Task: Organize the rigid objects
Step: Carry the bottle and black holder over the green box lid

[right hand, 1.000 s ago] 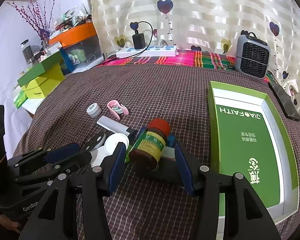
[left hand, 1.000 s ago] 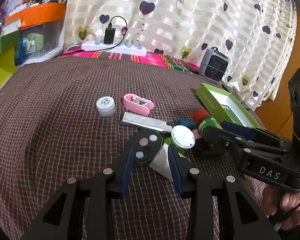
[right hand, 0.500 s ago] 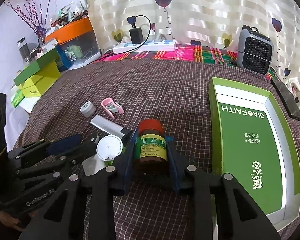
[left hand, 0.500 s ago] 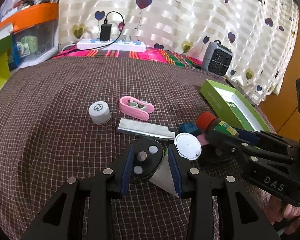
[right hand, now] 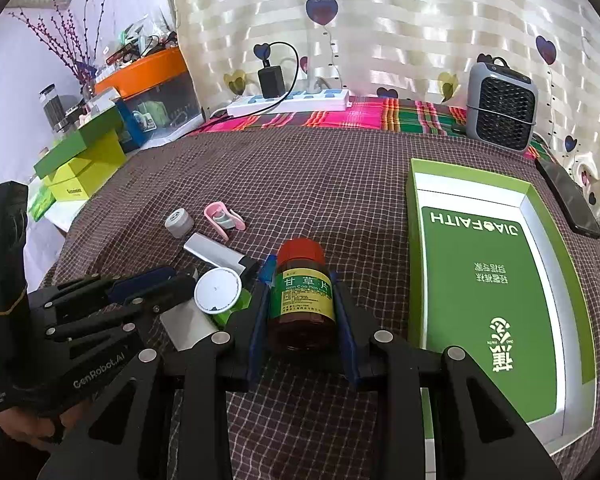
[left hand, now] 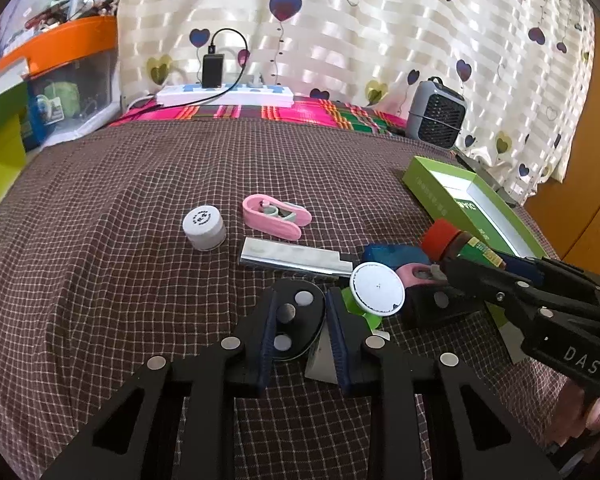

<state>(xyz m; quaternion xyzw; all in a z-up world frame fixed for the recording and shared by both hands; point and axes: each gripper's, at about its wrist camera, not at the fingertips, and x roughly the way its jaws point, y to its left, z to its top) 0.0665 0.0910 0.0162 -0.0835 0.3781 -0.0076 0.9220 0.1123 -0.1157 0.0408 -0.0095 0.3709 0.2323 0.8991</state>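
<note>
Brown checked tablecloth (left hand: 140,208), lower centre: right gripper (right hand: 302,316) clamps brown red-capped medicine bottle (right hand: 302,300); left gripper (left hand: 300,332) jaws closing, narrow, around black oval 3-disc piece (left hand: 294,320). Open green box (right hand: 496,280), right.

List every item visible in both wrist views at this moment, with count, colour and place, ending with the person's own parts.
medicine bottle: 1, brown, red cap, between right pads
black oval piece: 1, black, between left pads
white round lid: 1, white, in the central pile
metal bar: 1, silver, flat, beyond the pile
pink clip: 1, pink, behind the bar
small jar: 1, white, beside the pink clip
green box: 1, green, open, right side
checked cloth: 1, brown, covering the table
fan heater: 1, grey, back right
power strip: 1, white, back edge
left hand-held gripper: 1, black, jaws closing on the oval piece
right hand-held gripper: 1, black, clamping the bottle
</note>
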